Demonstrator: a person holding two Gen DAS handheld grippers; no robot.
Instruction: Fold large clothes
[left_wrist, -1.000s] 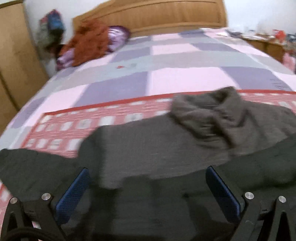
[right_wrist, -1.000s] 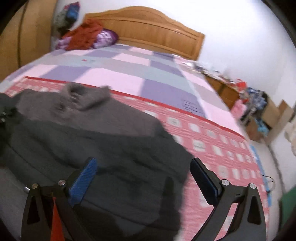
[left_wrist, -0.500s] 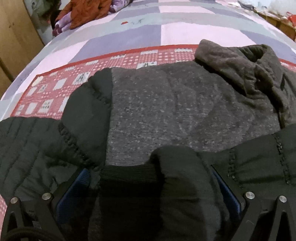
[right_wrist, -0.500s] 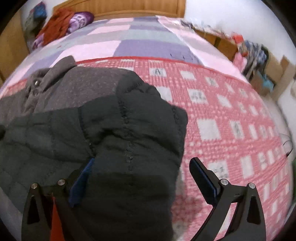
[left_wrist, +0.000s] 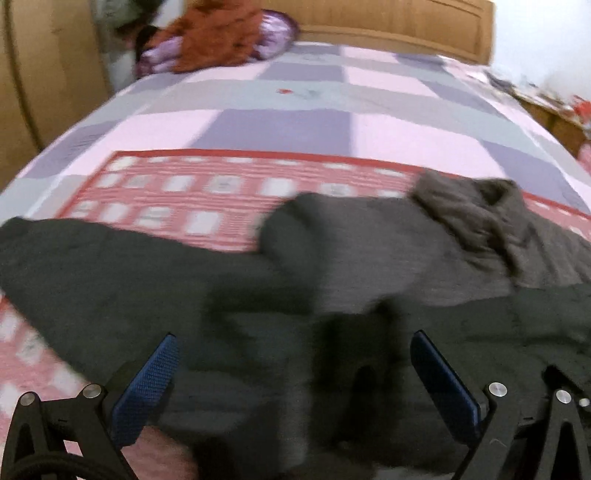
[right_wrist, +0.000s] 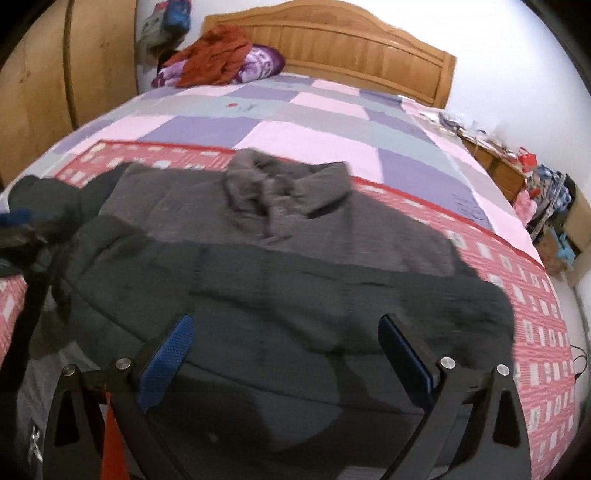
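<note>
A large dark jacket (right_wrist: 280, 280) lies spread on the bed, with a grey fleece upper part and collar (right_wrist: 284, 188) and black quilted lower part and sleeves. In the left wrist view the jacket (left_wrist: 332, 295) fills the lower half, one black sleeve (left_wrist: 92, 258) stretched out to the left. My left gripper (left_wrist: 293, 369) is open just above the black fabric, nothing between its blue pads. My right gripper (right_wrist: 286, 358) is open too, above the folded black part, and holds nothing.
The bed (right_wrist: 295, 125) has a pink, purple and grey check cover with a red patterned band. A pile of orange and purple clothes (right_wrist: 218, 62) lies by the wooden headboard (right_wrist: 351, 44). A wardrobe (right_wrist: 55, 74) stands left, cluttered furniture (right_wrist: 546, 184) right.
Both grippers have pulled back and up from the jacket. Half a second ago black fabric lay between each pair of fingers; now both are free and the right sleeve lies folded across the body.
</note>
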